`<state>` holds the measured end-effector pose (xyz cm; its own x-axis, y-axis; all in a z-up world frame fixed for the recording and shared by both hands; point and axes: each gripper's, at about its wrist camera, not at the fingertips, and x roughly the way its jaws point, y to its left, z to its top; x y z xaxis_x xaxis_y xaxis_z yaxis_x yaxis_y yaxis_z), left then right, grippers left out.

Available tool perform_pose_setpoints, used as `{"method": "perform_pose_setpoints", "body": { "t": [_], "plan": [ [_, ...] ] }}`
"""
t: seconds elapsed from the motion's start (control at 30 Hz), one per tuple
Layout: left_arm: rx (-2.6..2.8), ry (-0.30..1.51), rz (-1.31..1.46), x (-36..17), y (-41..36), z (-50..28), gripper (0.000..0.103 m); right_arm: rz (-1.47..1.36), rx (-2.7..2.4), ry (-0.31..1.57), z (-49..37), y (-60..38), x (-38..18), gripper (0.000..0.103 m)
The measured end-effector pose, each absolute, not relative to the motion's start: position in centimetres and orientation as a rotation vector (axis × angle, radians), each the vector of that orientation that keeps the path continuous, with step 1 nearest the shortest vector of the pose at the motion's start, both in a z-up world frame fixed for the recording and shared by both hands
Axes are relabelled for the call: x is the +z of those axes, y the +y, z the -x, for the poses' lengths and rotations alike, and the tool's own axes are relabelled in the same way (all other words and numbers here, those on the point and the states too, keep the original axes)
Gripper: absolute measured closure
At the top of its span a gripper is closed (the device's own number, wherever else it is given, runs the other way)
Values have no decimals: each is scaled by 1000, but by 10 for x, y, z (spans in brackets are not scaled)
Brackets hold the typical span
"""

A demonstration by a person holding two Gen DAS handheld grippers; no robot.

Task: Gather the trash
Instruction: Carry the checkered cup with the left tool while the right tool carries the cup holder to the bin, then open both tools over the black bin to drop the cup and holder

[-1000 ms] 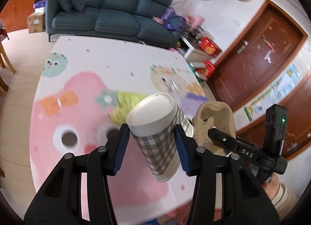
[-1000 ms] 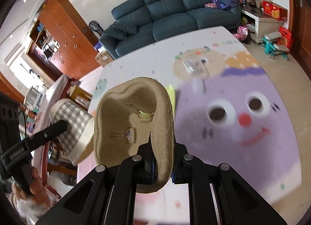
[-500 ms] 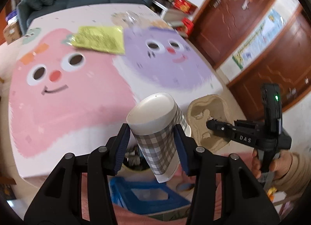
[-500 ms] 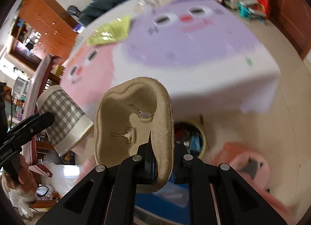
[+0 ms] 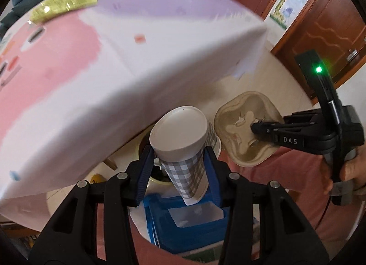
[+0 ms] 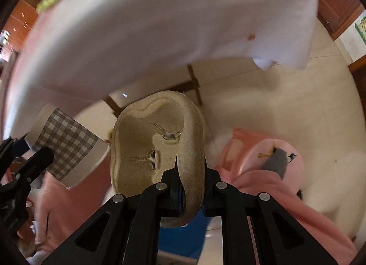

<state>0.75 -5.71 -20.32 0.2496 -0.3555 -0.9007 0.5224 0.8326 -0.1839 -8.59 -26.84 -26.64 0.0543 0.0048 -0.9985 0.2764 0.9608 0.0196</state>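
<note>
A: What does the left claw [image 5: 179,169] have?

B: A grey checked paper cup [image 5: 183,148]. The blue pads [image 5: 145,169] press on its two sides, so it is pinched there, tilted, with its white bottom turned toward the camera. It hangs past the edge of the surface [image 5: 114,77], above a blue bin [image 5: 183,228] with a clear liner.

A: And the right claw [image 6: 192,187]?

B: Pressed almost together on the rim of a brown moulded pulp tray [image 6: 157,150]. The tray stands on edge between the jaws, its hollow side facing left in the right wrist view. In the left wrist view the same tray [image 5: 240,132] sits just beside the cup, held out by the black claw with a hand [image 5: 350,173] on its grip.

A: Anything left on the surface?

B: A yellow-green sheet [image 5: 66,6] lies near the far side of the cartoon-printed cloth, well apart from both claws.

A: Below the right claw?

B: Pink fabric [image 6: 274,185] and pale floor tiles [image 6: 286,104]; something blue shows under the tray, too hidden to tell more.
</note>
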Motion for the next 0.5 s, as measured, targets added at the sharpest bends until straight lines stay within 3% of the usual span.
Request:
{"method": "perform_pose_setpoints", "body": {
  "t": [0.2,0.5],
  "plan": [
    [-570,1212,-247,-276,-75,4,62,-129,-240,1599,78,-261,-347,92],
    [-542,1297,-283,-381,-90,-1,62,-205,-249,1651,48,-259,-440,92]
  ]
}}
